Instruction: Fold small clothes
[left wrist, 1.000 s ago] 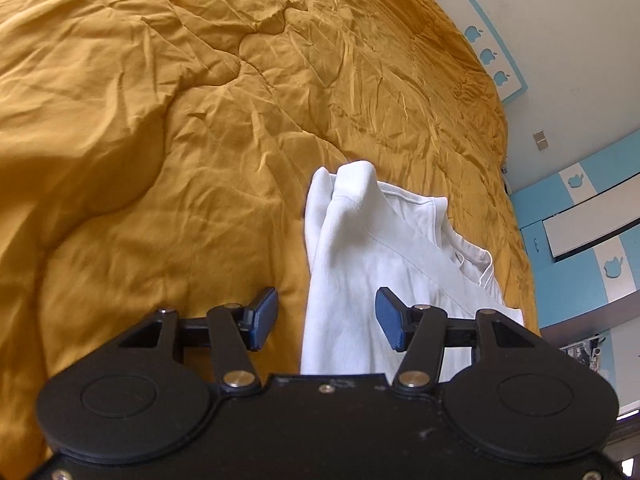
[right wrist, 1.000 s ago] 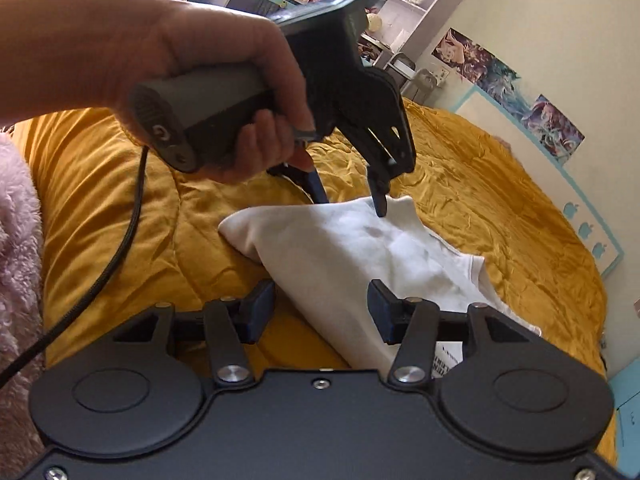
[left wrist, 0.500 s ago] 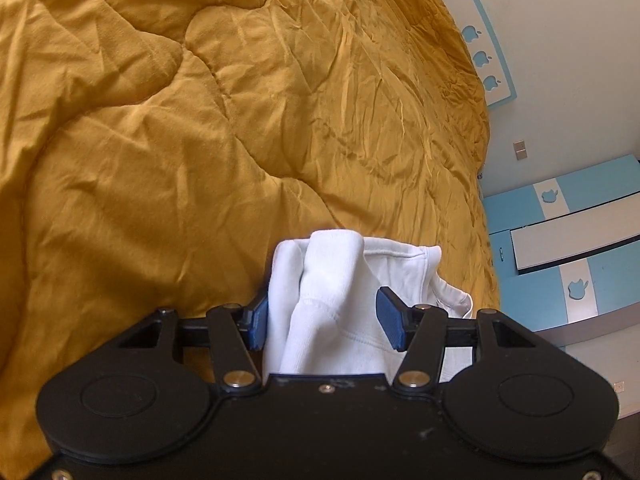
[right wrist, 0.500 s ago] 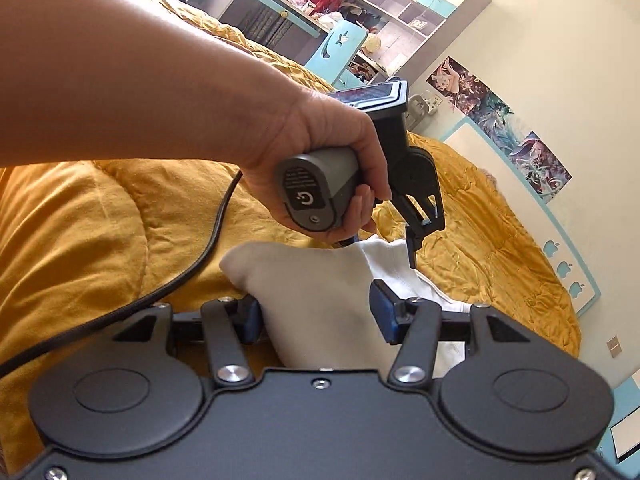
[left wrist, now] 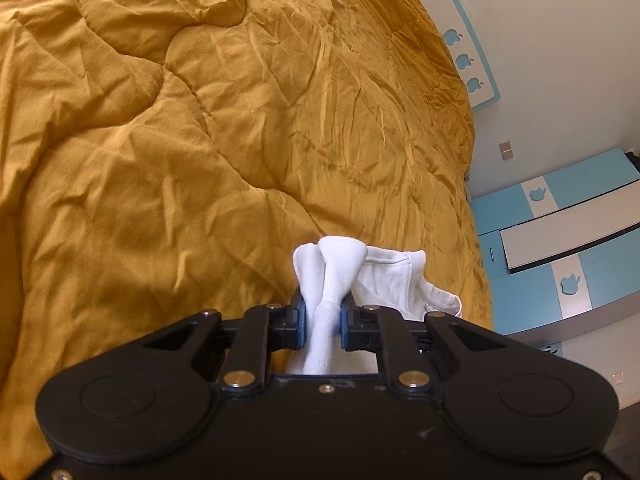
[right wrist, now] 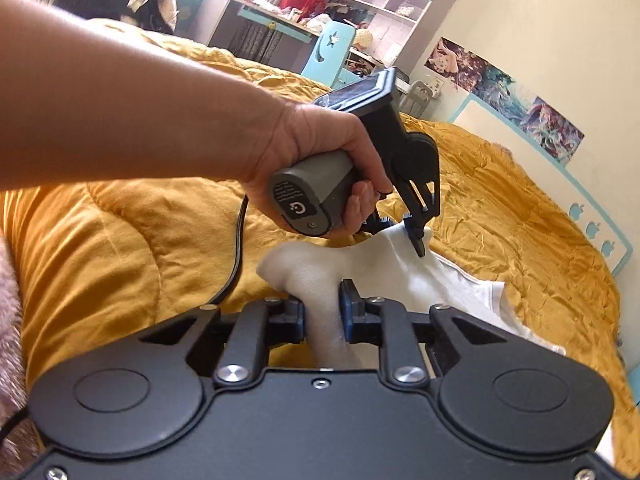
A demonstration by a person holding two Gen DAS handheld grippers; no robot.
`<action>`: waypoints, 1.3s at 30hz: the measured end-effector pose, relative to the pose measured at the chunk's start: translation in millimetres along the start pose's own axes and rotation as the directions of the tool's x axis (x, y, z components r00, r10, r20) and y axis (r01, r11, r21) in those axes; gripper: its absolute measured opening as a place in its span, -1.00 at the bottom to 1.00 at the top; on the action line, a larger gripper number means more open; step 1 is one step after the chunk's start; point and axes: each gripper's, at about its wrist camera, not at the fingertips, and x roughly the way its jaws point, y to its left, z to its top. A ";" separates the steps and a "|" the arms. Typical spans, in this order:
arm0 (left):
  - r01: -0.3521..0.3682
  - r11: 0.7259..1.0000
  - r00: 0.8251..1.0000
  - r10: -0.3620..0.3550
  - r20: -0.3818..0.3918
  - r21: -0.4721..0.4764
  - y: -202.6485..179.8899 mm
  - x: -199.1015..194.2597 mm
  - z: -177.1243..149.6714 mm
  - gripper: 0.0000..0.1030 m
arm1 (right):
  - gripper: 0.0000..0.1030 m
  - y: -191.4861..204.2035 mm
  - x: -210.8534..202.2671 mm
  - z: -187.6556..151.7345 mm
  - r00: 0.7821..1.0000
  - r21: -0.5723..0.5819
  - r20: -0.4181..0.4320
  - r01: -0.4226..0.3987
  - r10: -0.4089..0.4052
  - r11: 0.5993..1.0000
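A small white garment [left wrist: 384, 276] lies on the mustard-yellow quilt [left wrist: 200, 140]. My left gripper [left wrist: 323, 322] is shut on a bunched fold of its edge, which sticks out past the blue pads. In the right wrist view the garment [right wrist: 452, 284] spreads to the right over the quilt [right wrist: 500, 216]. My right gripper [right wrist: 322, 312] is shut on another bunched part of the cloth near its left corner. The left gripper [right wrist: 416, 236] also shows there, held in a hand, pinching the garment a little farther away.
A pink fluffy blanket [right wrist: 8, 320] lies at the left edge. A black cable [right wrist: 240, 248] hangs from the left gripper over the quilt. A desk and shelves [right wrist: 340, 12] stand beyond the bed. Blue and white cabinets [left wrist: 560, 248] stand past the bed's right edge.
Both grippers moved down onto the garment and closed on its edge. One second ago both were open above the cloth.
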 end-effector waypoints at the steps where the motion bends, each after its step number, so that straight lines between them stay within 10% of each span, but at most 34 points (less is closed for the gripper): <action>1: 0.009 1.000 1.000 -0.009 0.006 0.003 -4.2 -2.4 0.6 -0.76 | -0.68 -7.1 -2.5 0.1 1.000 0.045 0.009 -0.013 0.013 0.999; 12: 0.085 0.993 0.995 -0.088 0.039 0.079 -103.7 -0.2 -8.2 -0.77 | -0.70 -86.2 -47.3 -15.6 0.993 0.382 0.114 -0.007 -0.040 0.924; 39: 0.100 0.945 0.992 -0.069 -0.108 0.311 -326.4 230.7 -163.7 -0.78 | -0.86 -263.0 -154.2 -212.3 0.920 0.862 -0.057 0.241 -0.387 0.446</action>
